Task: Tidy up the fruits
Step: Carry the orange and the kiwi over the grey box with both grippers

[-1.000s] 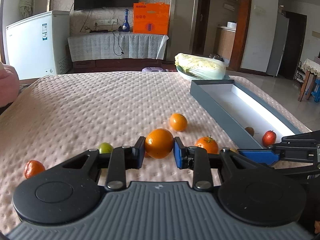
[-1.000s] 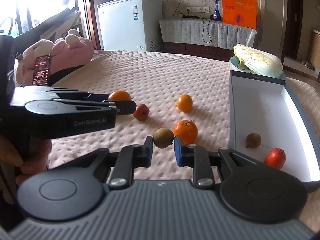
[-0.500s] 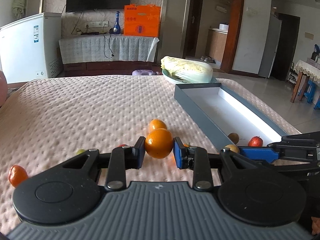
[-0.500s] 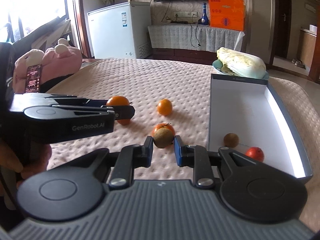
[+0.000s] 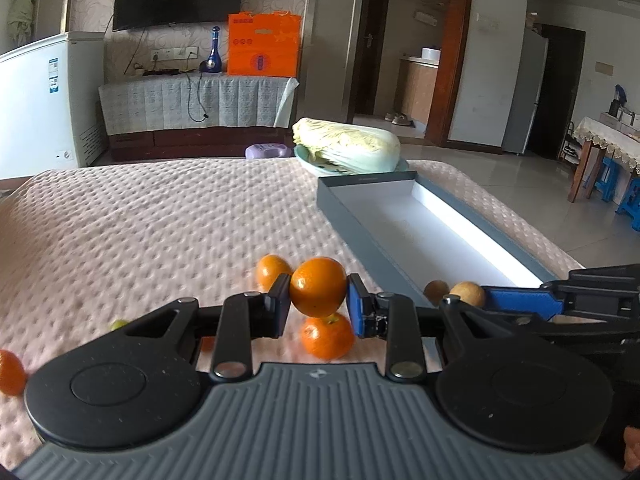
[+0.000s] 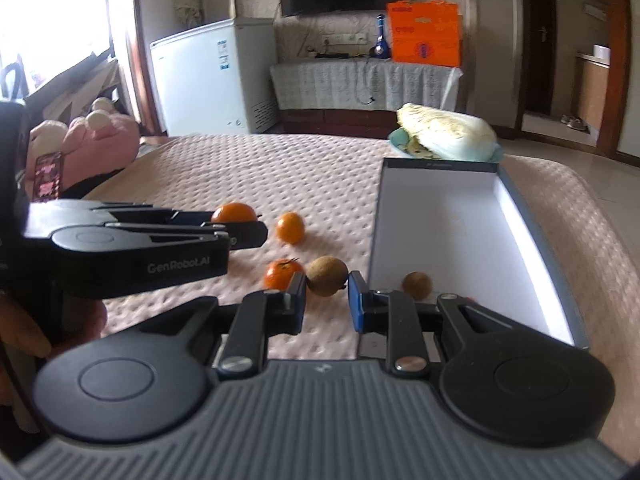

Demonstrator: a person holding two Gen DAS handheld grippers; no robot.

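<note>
Both tools nearer the box, red fruit hidden — blurred.

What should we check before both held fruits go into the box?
1. Left gripper shut on the orange: ok, jaws press both sides.
2. Right gripper shut on the small brown fruit: ok.
3. Grey box has free floor: ok, only a brown fruit and a red one near its close end.
4. Right gripper's path to the box: ok, the box is just beside it.
5. Left gripper's path: not ok, right gripper sits between it and the box.
6. Clearance over the box wall: cannot tell.
</note>
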